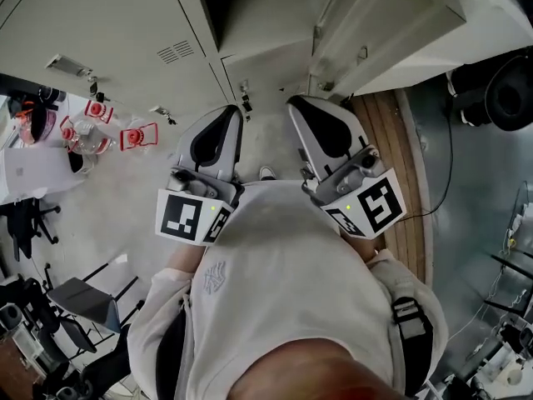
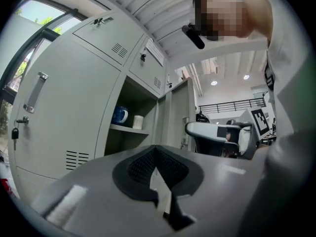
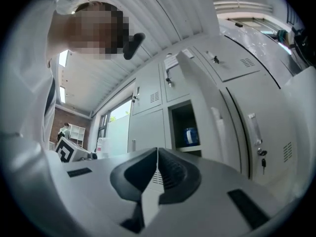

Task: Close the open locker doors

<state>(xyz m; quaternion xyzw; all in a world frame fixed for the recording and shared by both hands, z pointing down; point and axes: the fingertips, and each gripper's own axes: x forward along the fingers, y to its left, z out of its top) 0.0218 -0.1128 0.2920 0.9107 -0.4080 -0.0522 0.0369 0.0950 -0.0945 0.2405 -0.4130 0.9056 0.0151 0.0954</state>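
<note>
A grey locker bank fills the top of the head view, with one door swung open at the upper right beside a dark compartment. In the left gripper view that open compartment holds a blue mug and a white cup, and its door stands ajar. The right gripper view shows the same mug and the door's edge. My left gripper and right gripper are held side by side near my chest, short of the lockers. Both are shut on nothing.
Red-framed items and a white table lie at the left. Dark chairs stand lower left. A wooden strip and a black cable run along the right. Closed locker doors with handles flank the open one.
</note>
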